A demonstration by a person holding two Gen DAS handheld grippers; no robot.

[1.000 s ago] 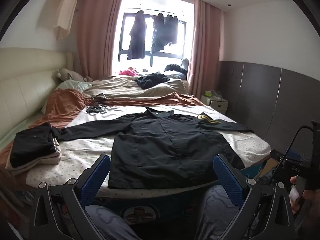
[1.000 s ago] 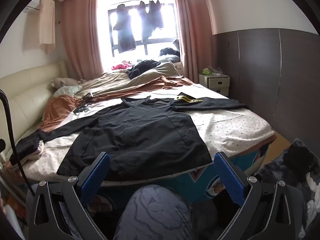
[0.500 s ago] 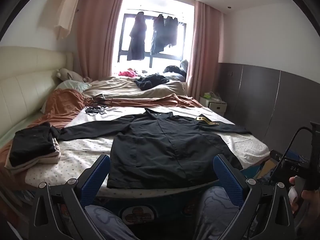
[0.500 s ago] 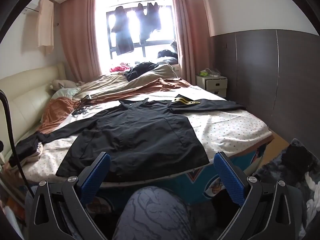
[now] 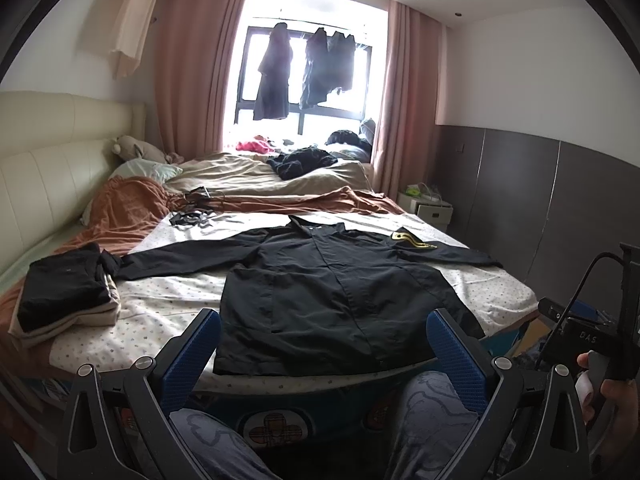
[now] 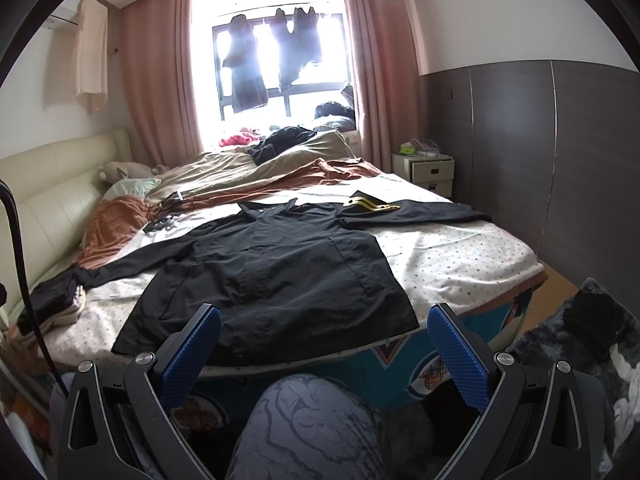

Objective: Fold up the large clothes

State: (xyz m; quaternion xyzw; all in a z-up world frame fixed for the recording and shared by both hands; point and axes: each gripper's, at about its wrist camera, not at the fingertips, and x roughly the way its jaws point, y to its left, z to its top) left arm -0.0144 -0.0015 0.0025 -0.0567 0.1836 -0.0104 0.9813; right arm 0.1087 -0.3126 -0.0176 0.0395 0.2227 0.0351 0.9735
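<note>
Black jacket [image 5: 328,284] lies flat and spread on the dotted sheet of the bed [image 5: 160,300], hem at the near edge, both sleeves stretched out sideways, a gold-striped patch [image 5: 408,238] on its right sleeve. Beside its left cuff sits a stack of folded clothes [image 5: 64,296], with rumpled brown and beige bedding [image 5: 248,176] and a dark garment [image 5: 300,162] farther back. Both the left tool [image 5: 322,350] and the right tool [image 6: 323,350] hover above the person's knees short of the bed, blue pads wide apart and holding nothing.
</note>
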